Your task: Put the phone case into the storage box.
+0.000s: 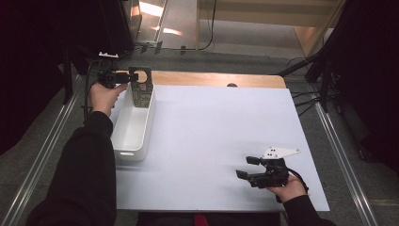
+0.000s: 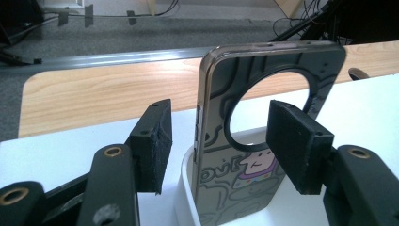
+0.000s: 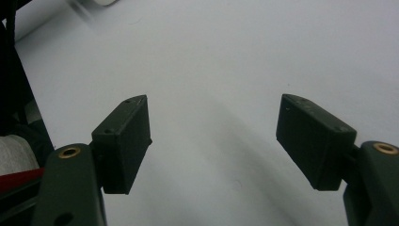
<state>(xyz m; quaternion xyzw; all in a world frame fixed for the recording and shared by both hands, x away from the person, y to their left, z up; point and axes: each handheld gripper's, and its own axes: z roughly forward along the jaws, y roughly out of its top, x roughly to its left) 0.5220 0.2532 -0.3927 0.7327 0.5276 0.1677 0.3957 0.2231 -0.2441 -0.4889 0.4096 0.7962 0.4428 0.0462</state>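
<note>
Left tool [image 2: 219, 141] is standing spread — phone case [image 2: 263, 127] sitting upright between its pads, leaning in the white bin [image 1: 134, 125]; the right tool [image 1: 248, 167] is idling well apart.

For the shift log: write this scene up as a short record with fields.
surface: white table top
container: white bin at the table's left edge
item: phone case with a round cut-out, standing upright in the bin's far end
left tool: open, pads either side of the case, not pressing
right tool: open, nothing between the pads, over bare table
</note>
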